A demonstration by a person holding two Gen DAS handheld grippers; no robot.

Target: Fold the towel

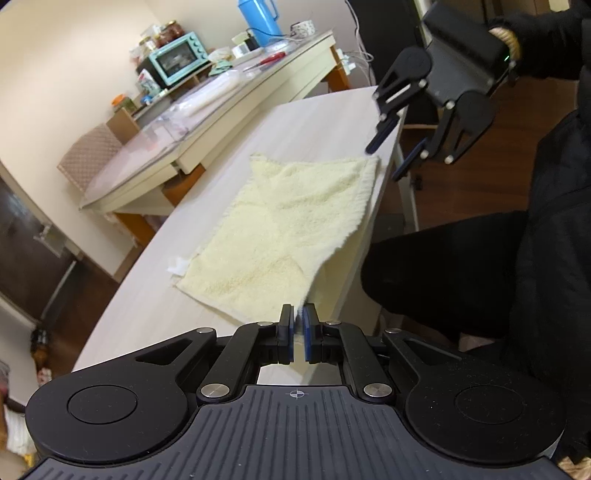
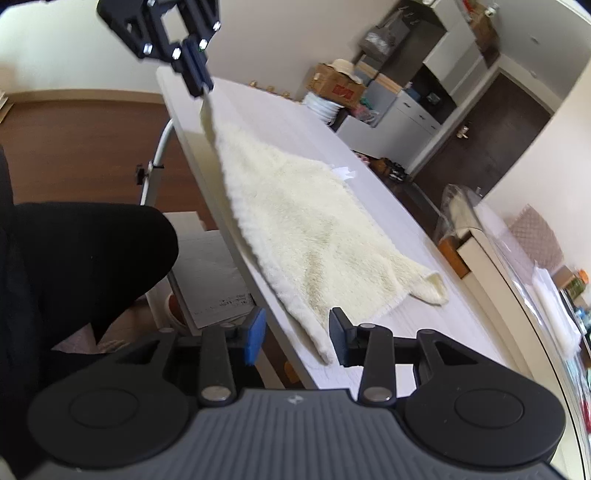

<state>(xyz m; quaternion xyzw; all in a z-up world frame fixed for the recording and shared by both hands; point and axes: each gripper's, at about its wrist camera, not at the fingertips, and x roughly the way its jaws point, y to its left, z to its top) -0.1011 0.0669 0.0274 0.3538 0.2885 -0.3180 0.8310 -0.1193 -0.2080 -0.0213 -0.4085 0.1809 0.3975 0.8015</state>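
A cream towel [image 1: 291, 221] lies along the near edge of a pale wooden table [image 1: 207, 280]. My left gripper [image 1: 298, 325] is shut on one near corner of the towel and lifts it slightly. In the right wrist view the towel [image 2: 314, 229] stretches from my left gripper [image 2: 197, 79], shut on the far corner, down to my right gripper [image 2: 297, 338]. My right gripper is open, with the towel's other near corner hanging between its fingers, untouched. In the left wrist view my right gripper [image 1: 388, 158] is open just past the towel's far corner.
My dark-clothed legs [image 1: 461, 273] sit against the table's near edge. A second table [image 1: 236, 107] with a teal toaster oven [image 1: 177, 59] and a blue flask [image 1: 258, 20] stands beyond. A small white scrap [image 2: 343, 171] lies by the towel. Wood floor lies below.
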